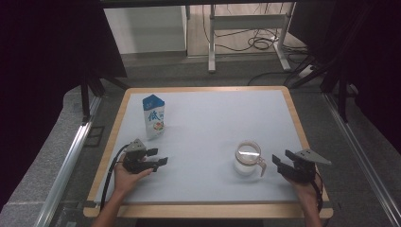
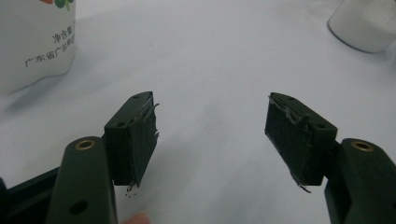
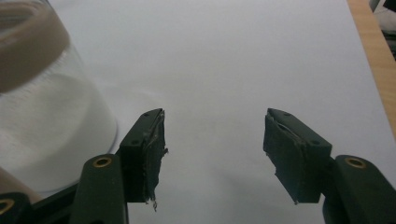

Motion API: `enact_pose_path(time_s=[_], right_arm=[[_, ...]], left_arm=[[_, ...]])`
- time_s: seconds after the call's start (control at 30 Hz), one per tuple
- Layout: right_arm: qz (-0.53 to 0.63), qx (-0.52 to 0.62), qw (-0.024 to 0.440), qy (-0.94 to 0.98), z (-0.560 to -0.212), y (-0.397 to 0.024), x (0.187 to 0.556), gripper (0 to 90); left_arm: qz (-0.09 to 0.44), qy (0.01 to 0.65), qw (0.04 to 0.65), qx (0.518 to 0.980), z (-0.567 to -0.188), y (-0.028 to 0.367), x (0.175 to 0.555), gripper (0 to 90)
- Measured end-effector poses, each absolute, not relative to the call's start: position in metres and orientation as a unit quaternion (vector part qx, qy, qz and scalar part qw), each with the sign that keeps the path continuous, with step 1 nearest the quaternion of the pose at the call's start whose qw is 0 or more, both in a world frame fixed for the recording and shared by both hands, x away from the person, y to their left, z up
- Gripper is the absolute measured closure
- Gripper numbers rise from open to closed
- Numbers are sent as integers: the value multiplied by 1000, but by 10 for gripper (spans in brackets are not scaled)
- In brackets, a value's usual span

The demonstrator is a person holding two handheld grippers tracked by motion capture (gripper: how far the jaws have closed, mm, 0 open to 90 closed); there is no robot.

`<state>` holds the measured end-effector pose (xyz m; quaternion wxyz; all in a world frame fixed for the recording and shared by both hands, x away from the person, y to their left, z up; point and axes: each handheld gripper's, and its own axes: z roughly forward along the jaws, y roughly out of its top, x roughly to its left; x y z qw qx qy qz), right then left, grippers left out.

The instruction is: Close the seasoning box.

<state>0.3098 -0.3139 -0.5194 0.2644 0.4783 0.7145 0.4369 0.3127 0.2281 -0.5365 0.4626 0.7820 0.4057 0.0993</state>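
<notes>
Now between grips: right hand-held gripper [image 1: 279, 163] open and empty just right of the jug [image 1: 248, 158], beside its handle; left hand-held gripper [image 1: 158, 158] open too, empty, resting below the carton [image 1: 153, 116]. Likely next: reach for the carton at the worktop's [image 1: 213, 118] far left, or retake the jug by the handle, jaws squared first. Jug: clear glass, tan rim and handle, white contents low inside, upright at right centre. Carton: white with blue gabled top, upright, closed.
</notes>
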Motion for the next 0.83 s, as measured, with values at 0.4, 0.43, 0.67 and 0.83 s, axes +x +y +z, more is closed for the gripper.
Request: enact_pose_path(time_s=[0.4,0.43,0.67,0.83], right_arm=[[432,486,264,713,-522,-315,311,368],[431,484,266,713,-522,-315,311,366],[427,482,270,716,-522,-313,310,361],[426,481,268,718,-522,-313,312,346]], left_arm=[[100,408,458,784,-538,229,312,336],[100,408,458,784,-538,229,312,336],[101,407,459,783,-538,229,311,335],[101,407,458,784,-539,228,312,328]])
